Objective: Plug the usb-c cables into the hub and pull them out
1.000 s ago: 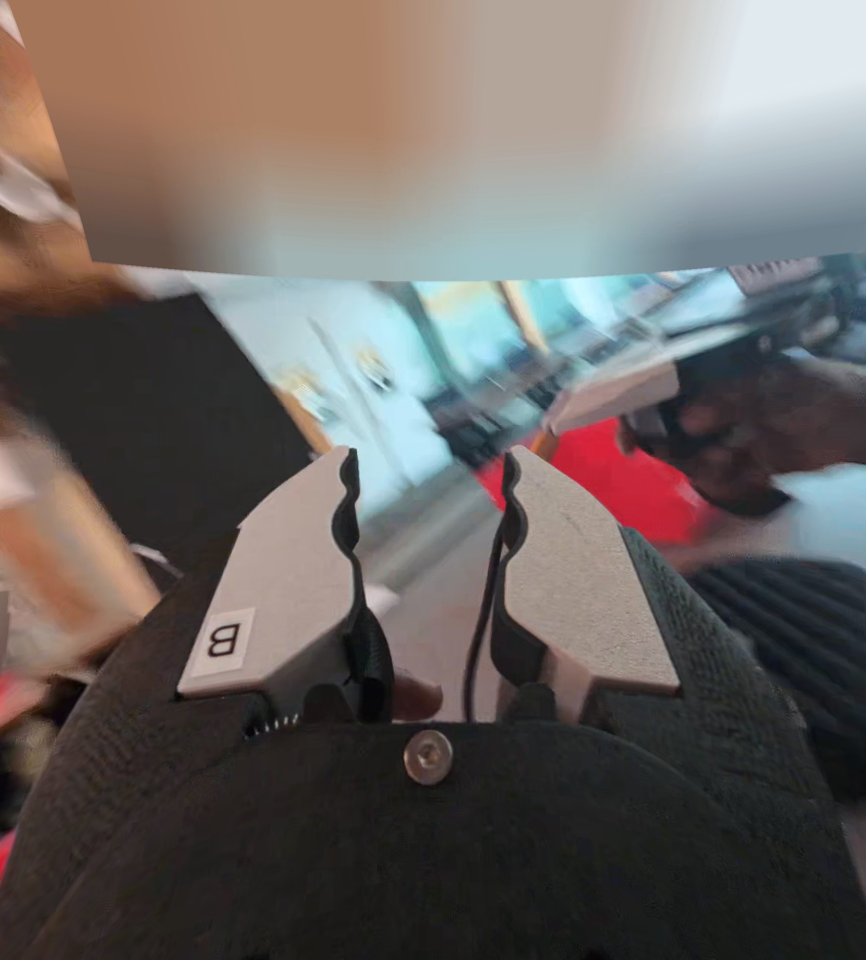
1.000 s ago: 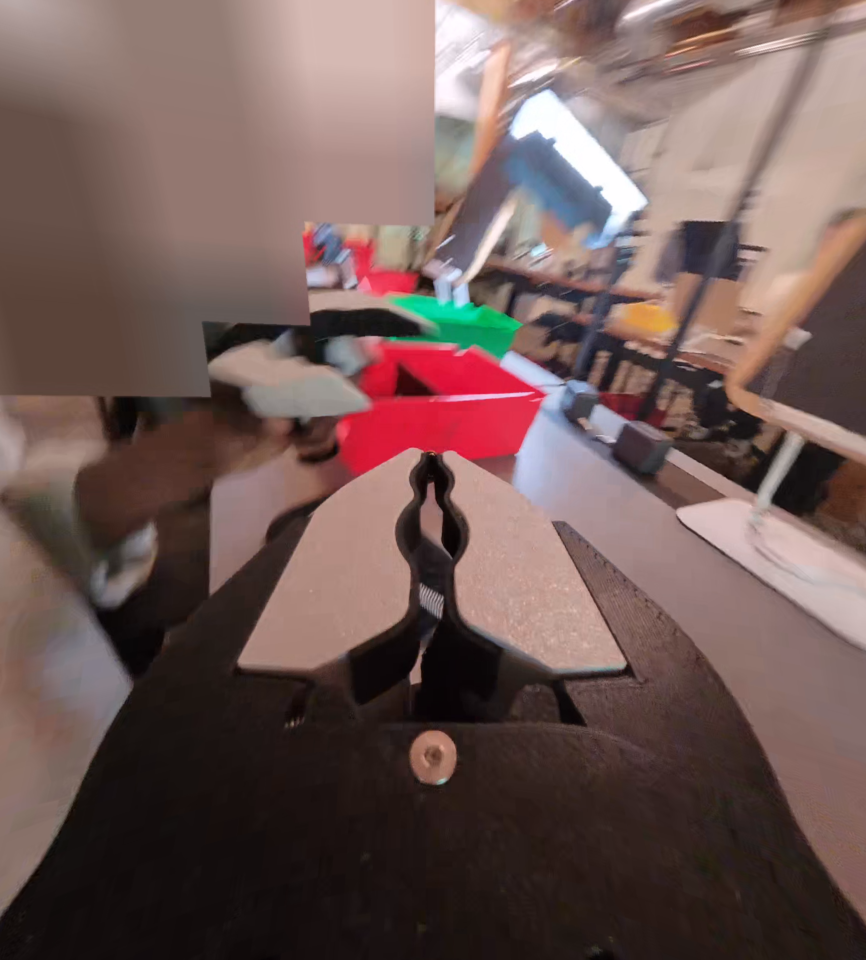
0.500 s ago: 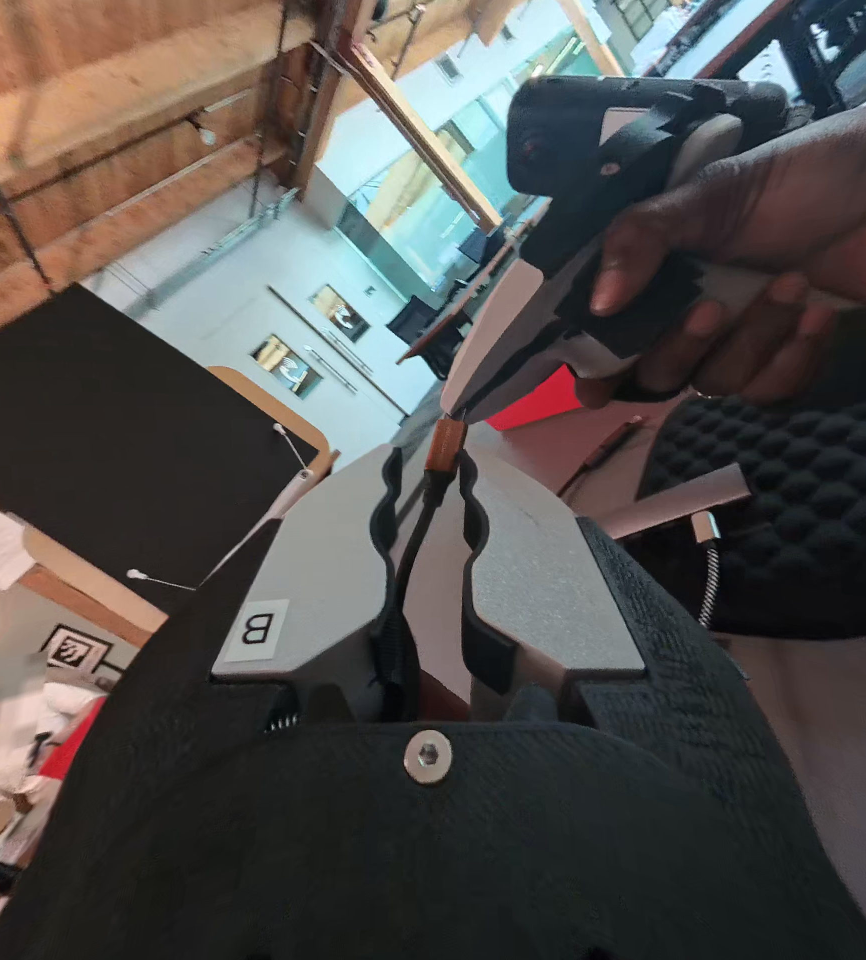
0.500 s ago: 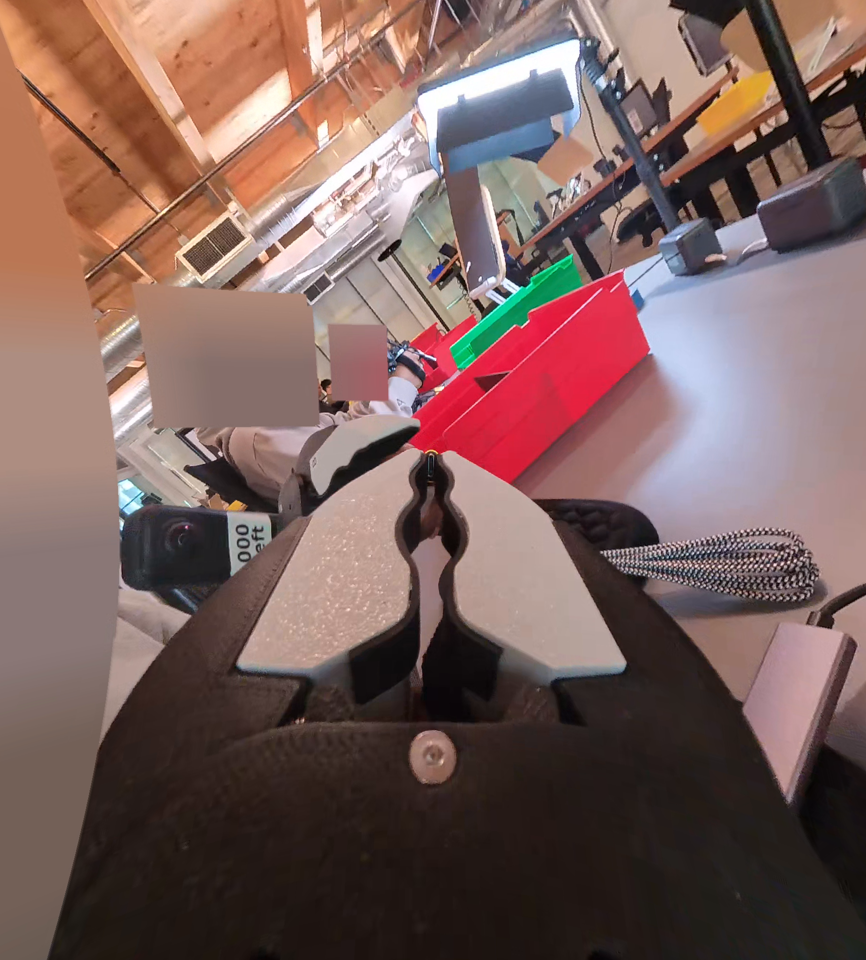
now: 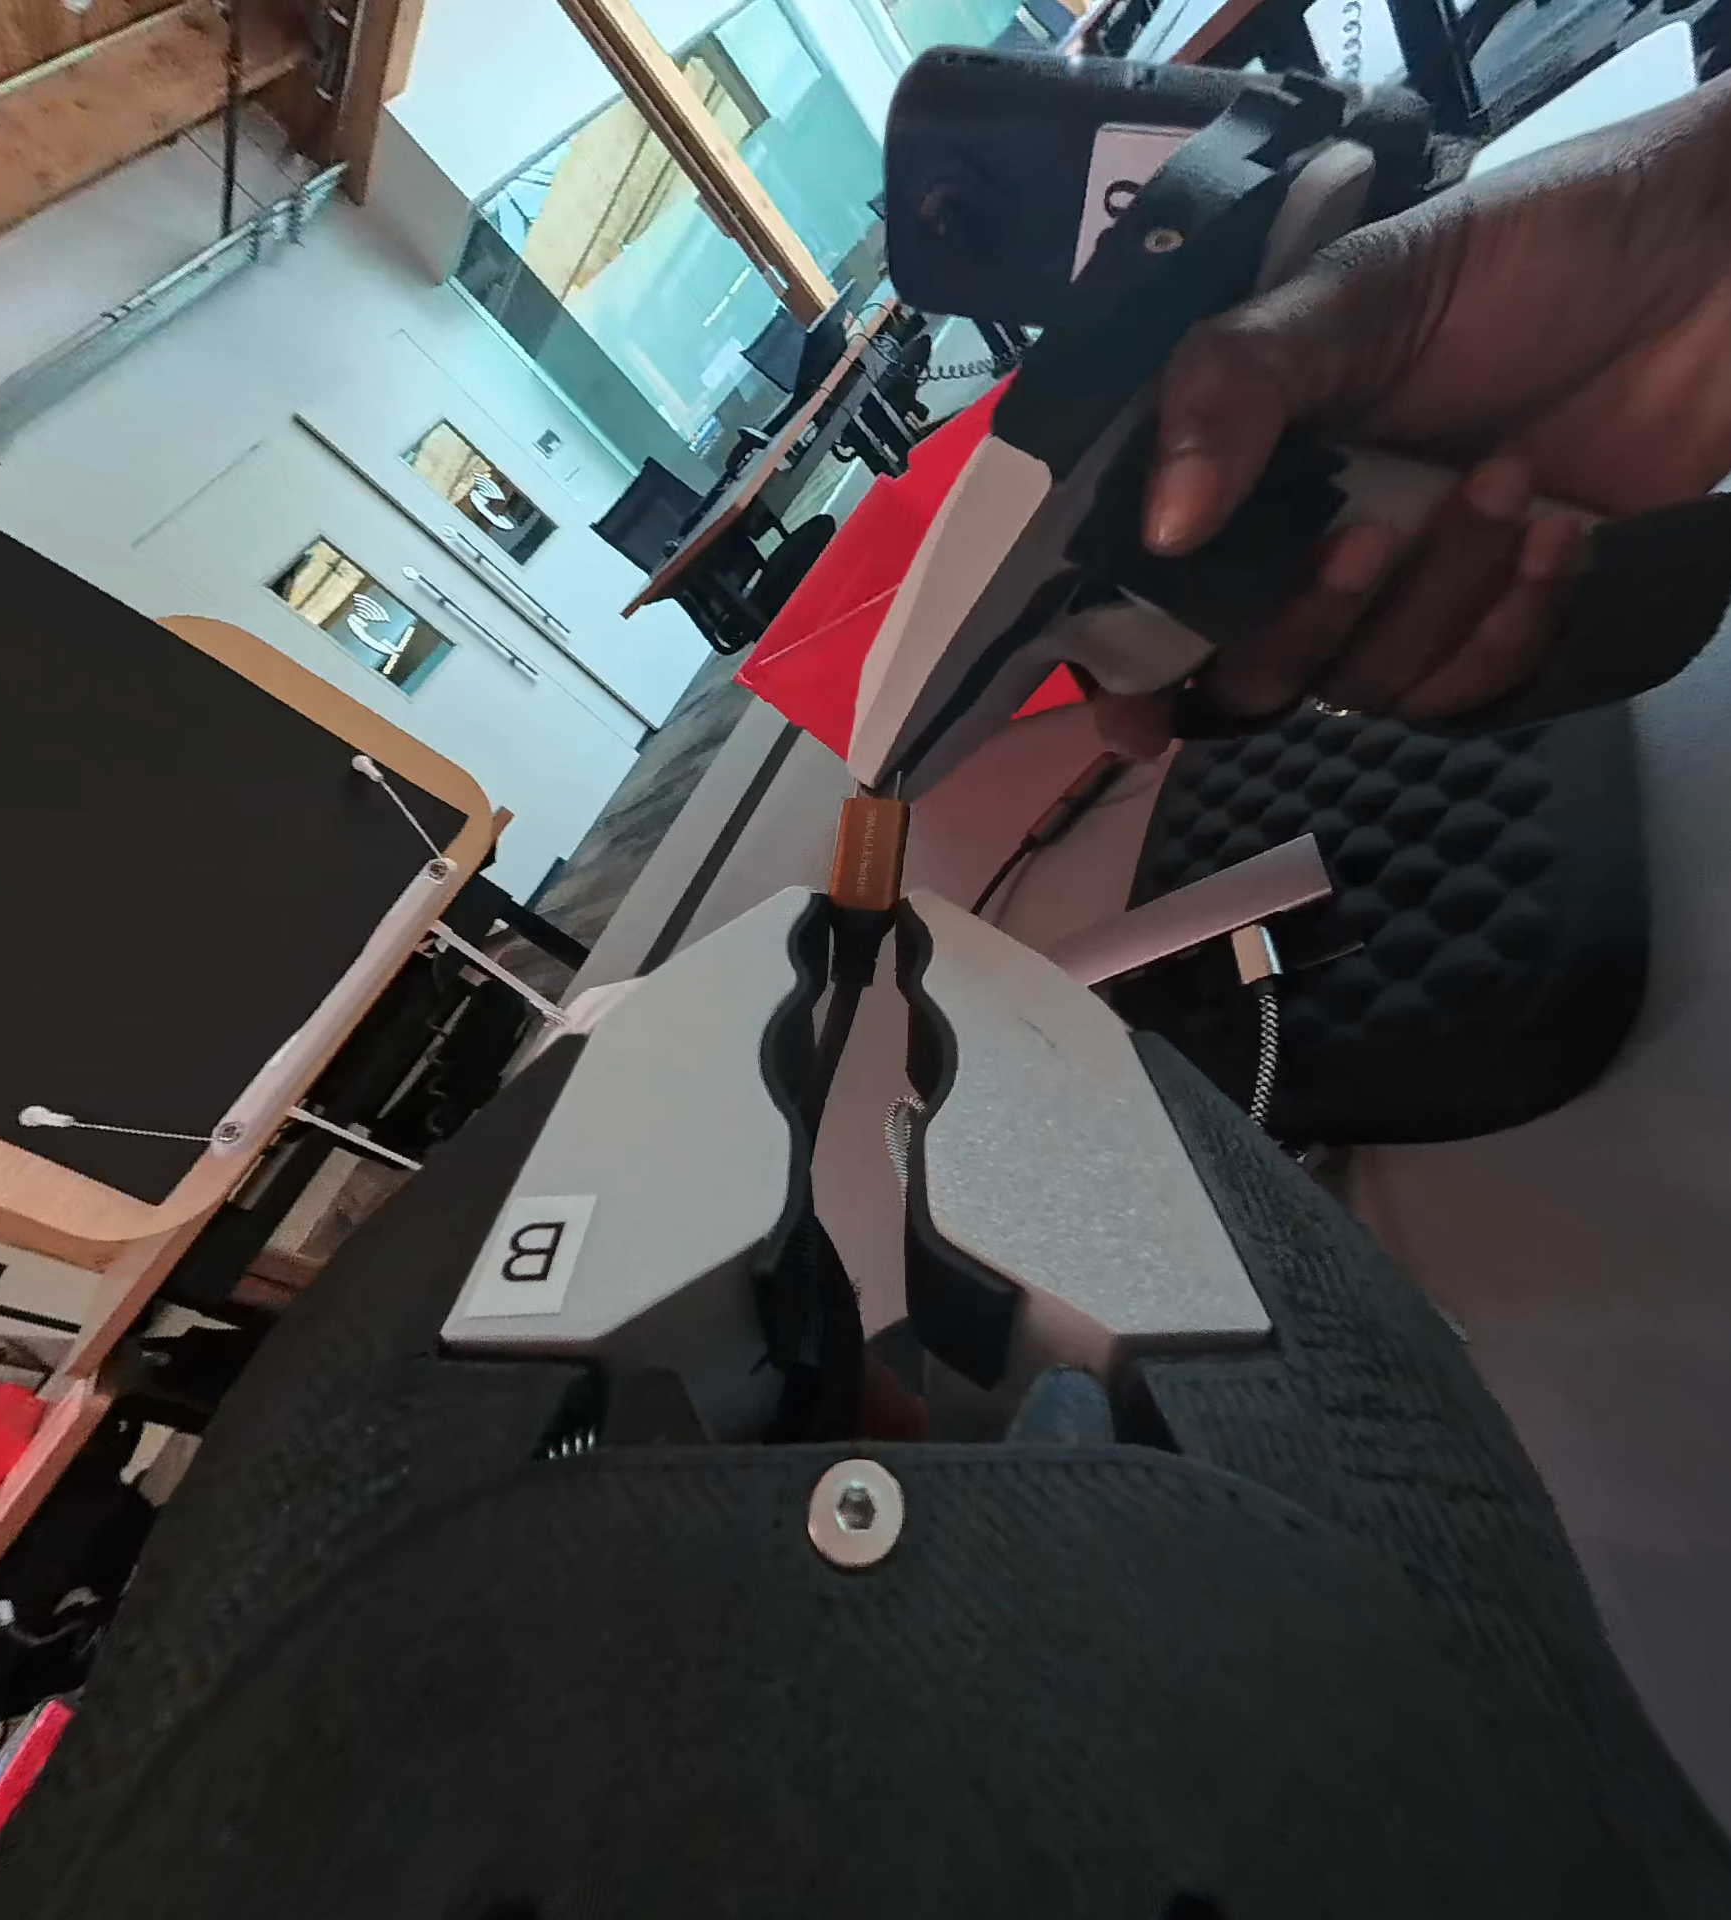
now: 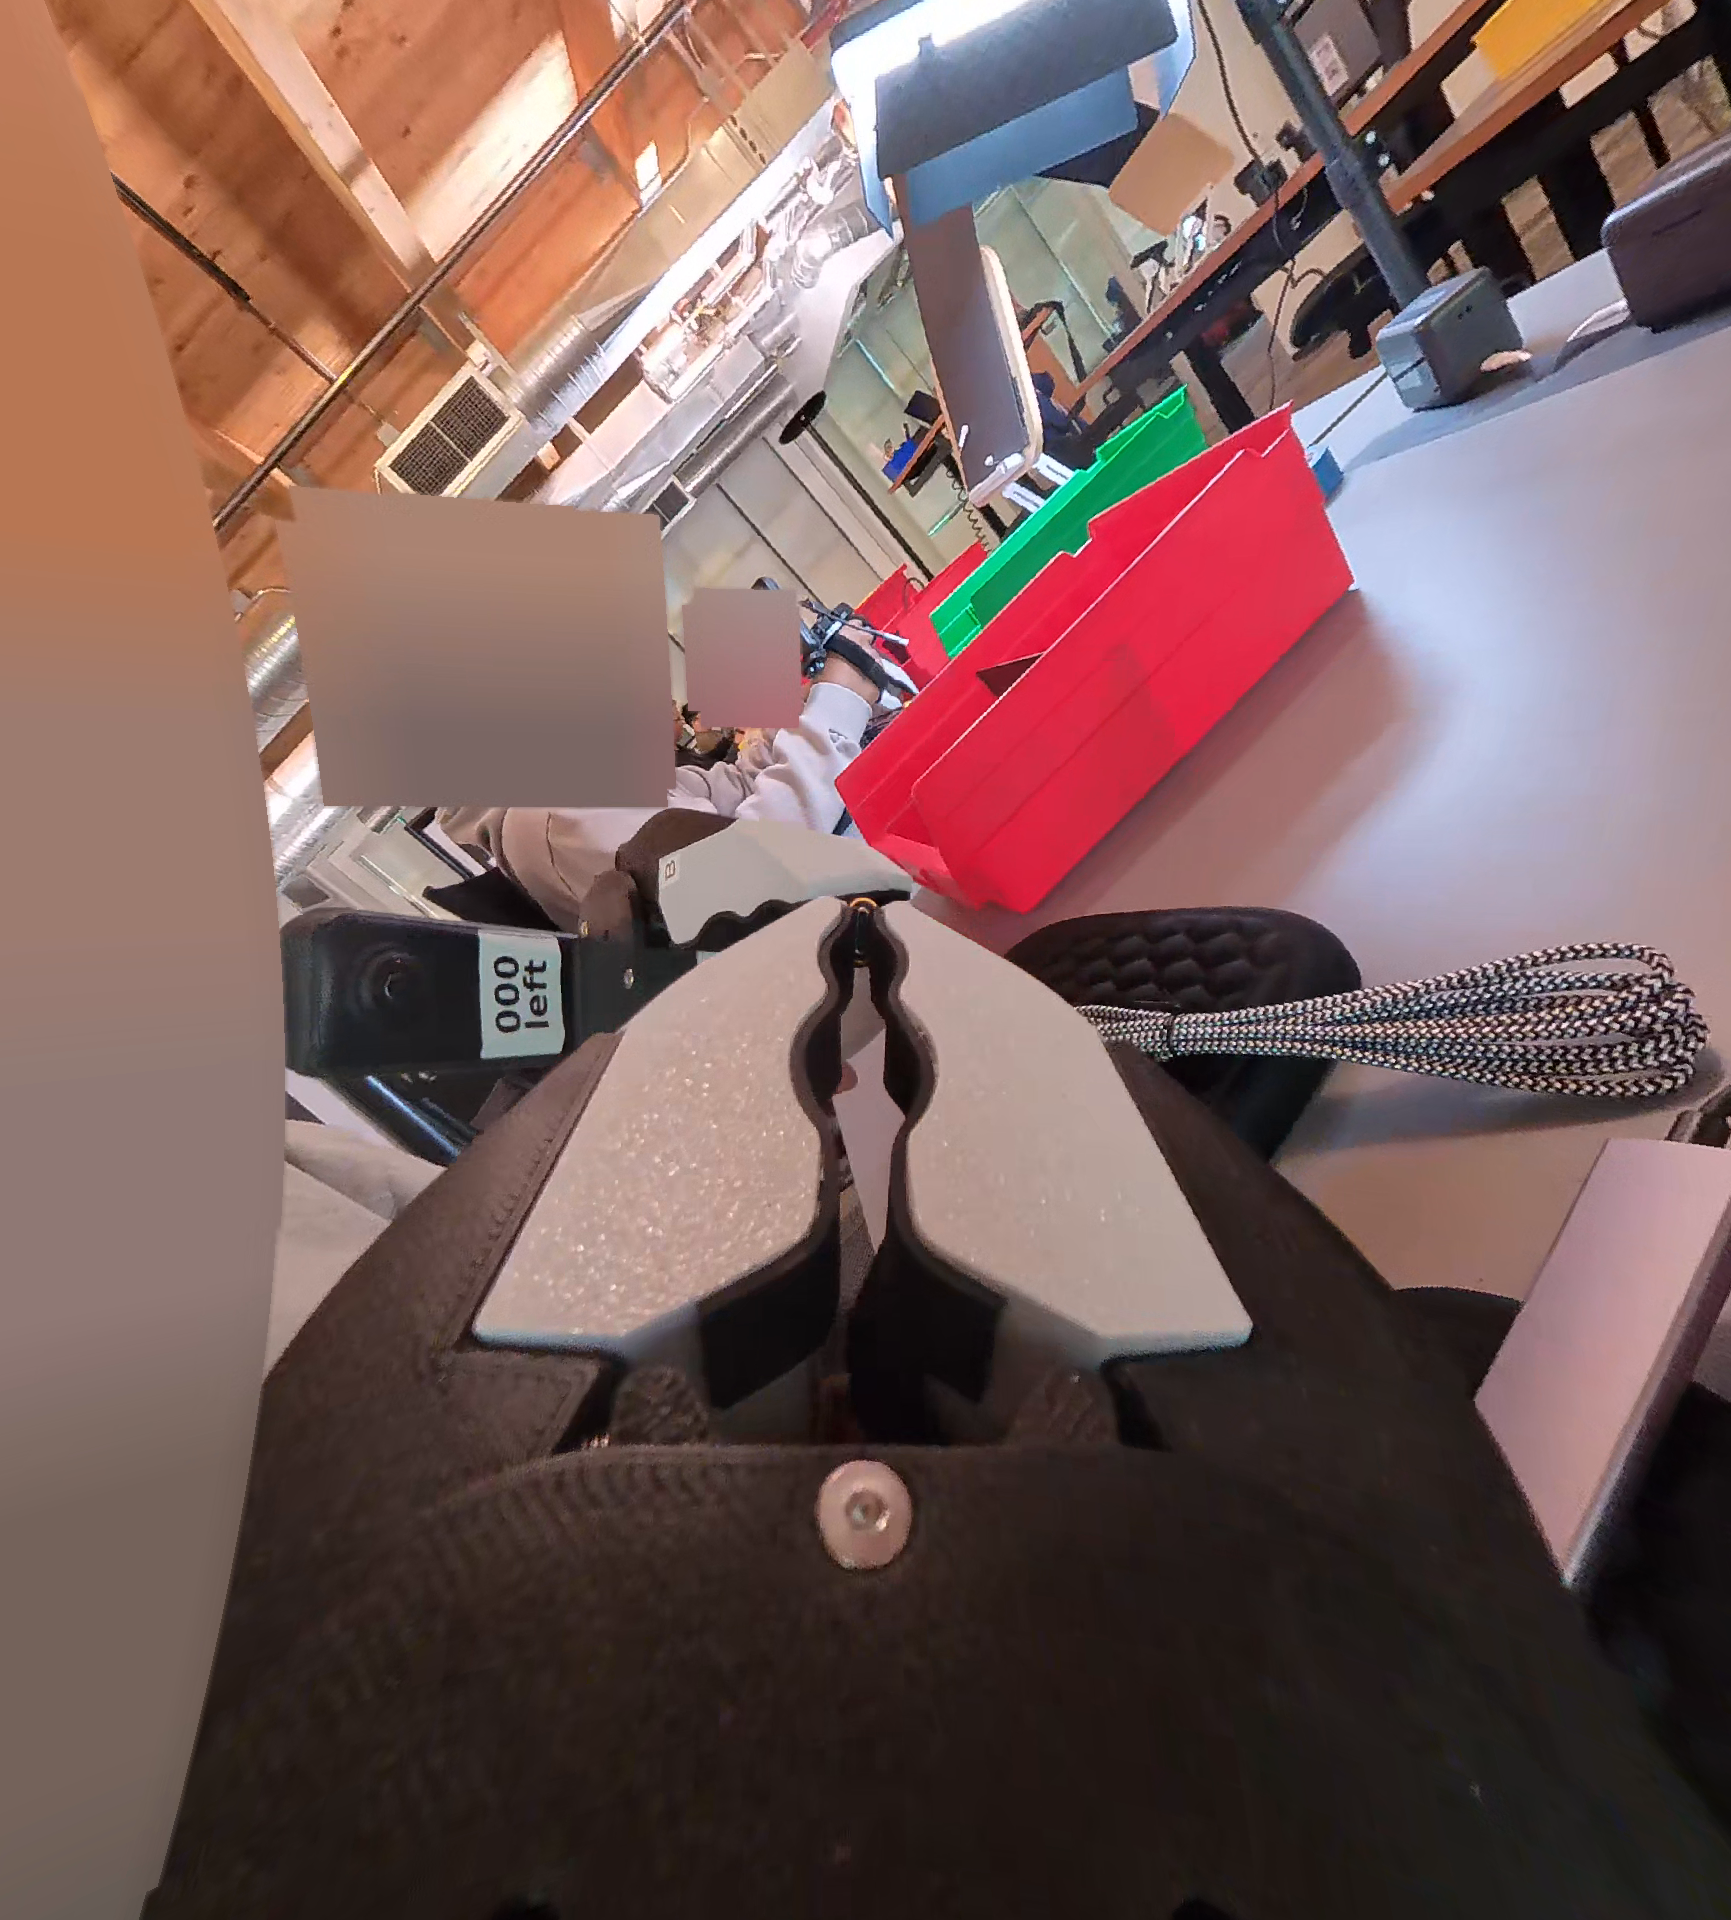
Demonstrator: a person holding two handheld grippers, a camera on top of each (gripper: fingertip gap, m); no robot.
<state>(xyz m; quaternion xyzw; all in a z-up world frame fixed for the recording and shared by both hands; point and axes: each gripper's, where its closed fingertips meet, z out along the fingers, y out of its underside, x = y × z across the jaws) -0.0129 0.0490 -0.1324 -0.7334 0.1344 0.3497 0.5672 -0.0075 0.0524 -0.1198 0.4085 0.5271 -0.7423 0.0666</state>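
Left gripper (image 5: 866, 925) jaws grip a black cable just behind its orange plug (image 5: 869, 852); plug axis runs forward, tip meeting the closed right gripper (image 5: 892, 774). Grey hub (image 6: 1619, 1340) and one coiled braided cable (image 6: 1463, 1023) lie on the desk (image 6: 1567, 675). Two red bins (image 6: 1131, 717), contents unseen.

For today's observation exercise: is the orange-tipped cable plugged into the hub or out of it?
Out. The orange plug is pinched between the left gripper and right gripper tips, apart from the hub.
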